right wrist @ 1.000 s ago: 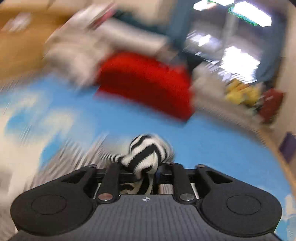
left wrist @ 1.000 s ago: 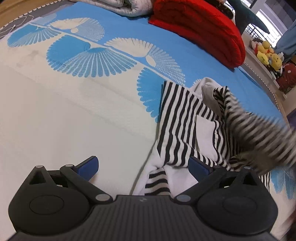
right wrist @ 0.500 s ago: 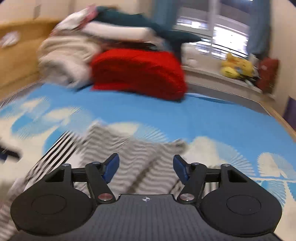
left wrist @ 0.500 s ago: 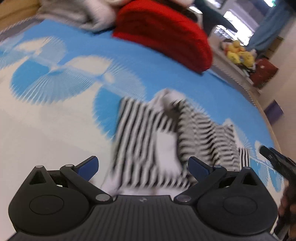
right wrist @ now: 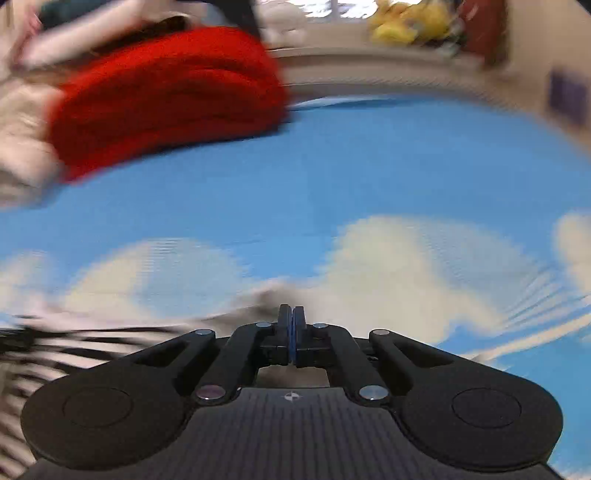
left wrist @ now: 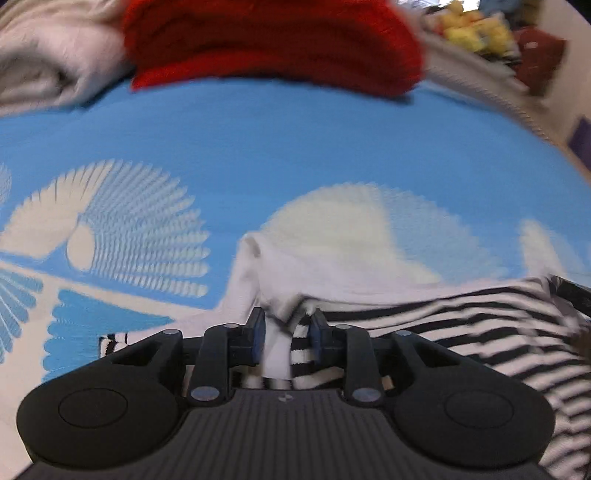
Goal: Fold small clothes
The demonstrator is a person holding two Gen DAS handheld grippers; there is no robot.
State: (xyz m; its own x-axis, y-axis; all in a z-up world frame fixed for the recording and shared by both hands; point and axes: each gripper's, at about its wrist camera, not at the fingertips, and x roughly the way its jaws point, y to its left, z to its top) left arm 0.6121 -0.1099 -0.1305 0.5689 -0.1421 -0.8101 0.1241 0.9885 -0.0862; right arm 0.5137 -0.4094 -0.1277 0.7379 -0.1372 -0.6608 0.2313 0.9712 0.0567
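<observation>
On the blue patterned bedspread: both grippers closed in since a second ago.
Left gripper, earlier wide open, had just clamped the striped garment; right gripper had just closed fully, pads together, garment edge blurred beneath.

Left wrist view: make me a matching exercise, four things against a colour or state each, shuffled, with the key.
Things:
1. folded blanket
2. left tool
3. bed cover
4. plush toys

Colour or state:
A. blue with white fan shapes
B. yellow
C. closed on the striped garment
D. red

Pairs: 1-D, 2-C, 3-A, 4-B
</observation>
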